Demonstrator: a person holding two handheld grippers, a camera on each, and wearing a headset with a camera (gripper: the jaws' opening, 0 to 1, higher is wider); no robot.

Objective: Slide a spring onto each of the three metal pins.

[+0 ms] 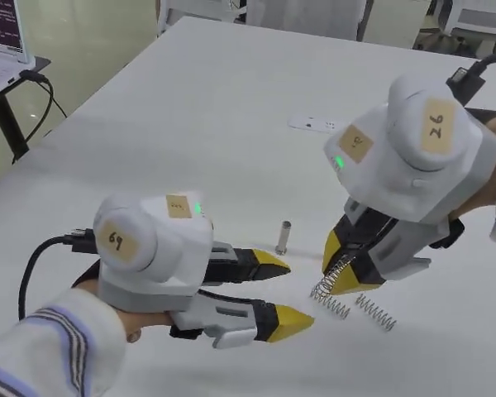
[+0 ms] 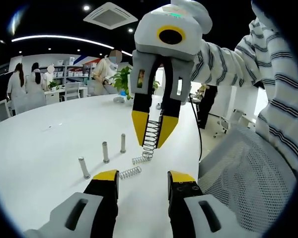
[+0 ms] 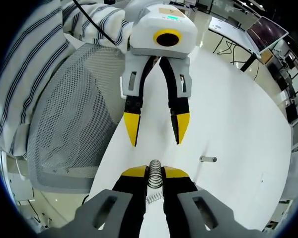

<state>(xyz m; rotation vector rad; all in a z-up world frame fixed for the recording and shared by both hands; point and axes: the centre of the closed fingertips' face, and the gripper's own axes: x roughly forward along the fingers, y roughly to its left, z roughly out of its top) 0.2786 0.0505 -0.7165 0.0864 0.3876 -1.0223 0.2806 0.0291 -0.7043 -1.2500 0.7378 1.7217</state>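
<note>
Right gripper [image 1: 341, 270] clamped on a spring [image 3: 155, 179]; left gripper [image 1: 281, 291] with jaws apart, holding nothing.
The held spring hangs tilted between the right gripper's yellow tips. Its lower end reaches down to one of two loose springs [image 2: 130, 172] lying flat on the white table [image 1: 190, 107]; cannot tell if they touch. In the left gripper view three pins [image 2: 105, 151] stand upright in a row, all bare, left of the loose springs and near them. In the head view one pin stands between the two grippers, just beyond the left gripper's tips. The left gripper lies low over the table with its tips pointing toward the springs, and a striped sleeve [image 1: 50, 351] shows behind it.
</note>
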